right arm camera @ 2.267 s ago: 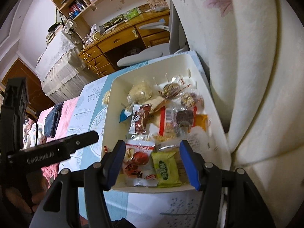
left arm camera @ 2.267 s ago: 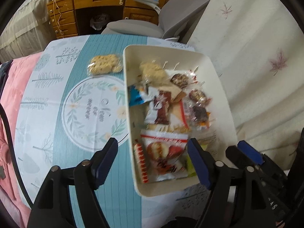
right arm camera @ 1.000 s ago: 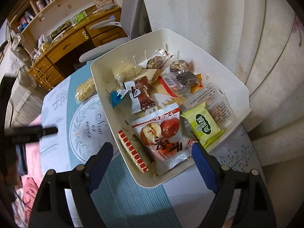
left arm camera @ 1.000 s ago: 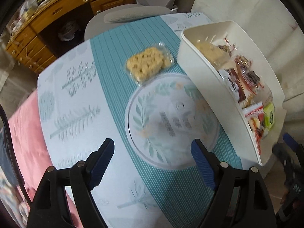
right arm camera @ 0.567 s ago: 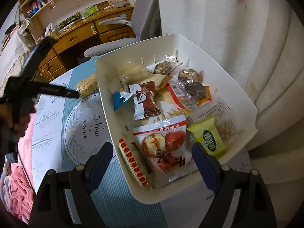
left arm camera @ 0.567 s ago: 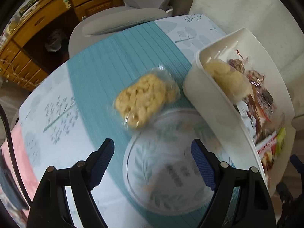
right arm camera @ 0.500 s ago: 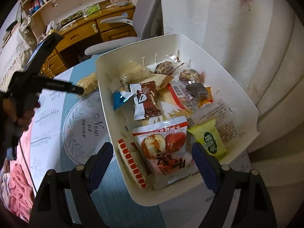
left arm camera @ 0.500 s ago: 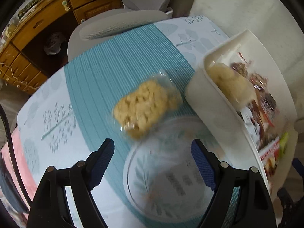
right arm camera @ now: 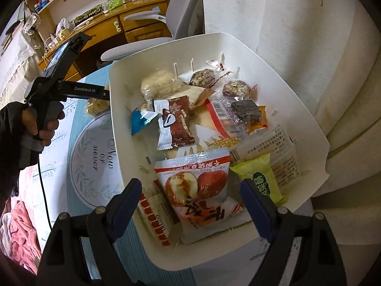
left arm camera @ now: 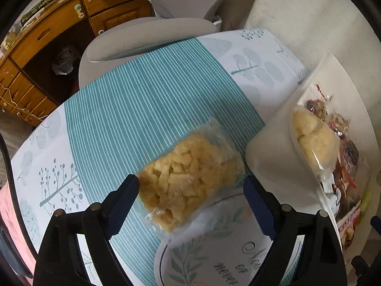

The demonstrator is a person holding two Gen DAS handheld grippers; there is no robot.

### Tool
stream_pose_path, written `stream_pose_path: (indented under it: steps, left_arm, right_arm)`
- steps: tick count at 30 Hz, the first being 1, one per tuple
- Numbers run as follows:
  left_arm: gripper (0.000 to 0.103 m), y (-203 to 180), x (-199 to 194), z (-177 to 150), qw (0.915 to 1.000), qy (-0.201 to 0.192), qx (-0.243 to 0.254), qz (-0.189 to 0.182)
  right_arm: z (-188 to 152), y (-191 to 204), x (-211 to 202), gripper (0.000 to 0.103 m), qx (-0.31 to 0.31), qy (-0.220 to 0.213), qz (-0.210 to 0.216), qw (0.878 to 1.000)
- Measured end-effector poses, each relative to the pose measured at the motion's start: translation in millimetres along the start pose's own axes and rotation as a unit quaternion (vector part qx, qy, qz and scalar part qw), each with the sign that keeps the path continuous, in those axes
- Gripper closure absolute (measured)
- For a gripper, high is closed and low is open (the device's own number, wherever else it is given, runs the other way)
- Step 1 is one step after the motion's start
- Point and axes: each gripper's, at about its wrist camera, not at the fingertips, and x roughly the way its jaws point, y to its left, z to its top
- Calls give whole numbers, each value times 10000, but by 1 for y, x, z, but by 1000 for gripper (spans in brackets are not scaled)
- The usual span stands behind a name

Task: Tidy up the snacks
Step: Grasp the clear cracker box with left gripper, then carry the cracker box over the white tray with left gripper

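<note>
Clear bag of pale yellow crackers (left arm camera: 190,181) lies on worktop (left arm camera: 142,109), on teal striped cloth, just left of white bin (right arm camera: 297,109). Left gripper (left arm camera: 190,197) low over it, fingers (left arm camera: 126,195) spread wide either side of bag, not pinching. Bin packed with wrapped snacks: red apple-print packet (right arm camera: 197,186), green packet (right arm camera: 264,178), brown-and-white wrapper (right arm camera: 176,121). Right gripper (right arm camera: 190,205) hangs over bin's near end, fingers parted, empty. Grey chair (left arm camera: 152,38) beyond worktop.
</note>
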Motion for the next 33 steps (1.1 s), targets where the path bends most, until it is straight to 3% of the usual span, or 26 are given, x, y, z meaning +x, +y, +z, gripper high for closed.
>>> stream_pose_path:
  steps: [9,21,27,33]
  left_arm:
    - [13,-1,13,2,9999,-108,-49,101]
    - [31,4,0,-13,9982,-313,-393,339]
    - [32,9,-30,-33,9969,-336,-584,397]
    - [32,5,-85,-59,9950,-624,-663,408]
  right_arm:
    - [-1,-1,-1,17,19,37,-13,10000]
    - [-8,2,-9,17,113,48,-51,9999]
    - [-14,10,-18,17,145,-28,-39,9999]
    - [-24,19,-35,17,167,-185,10,9997]
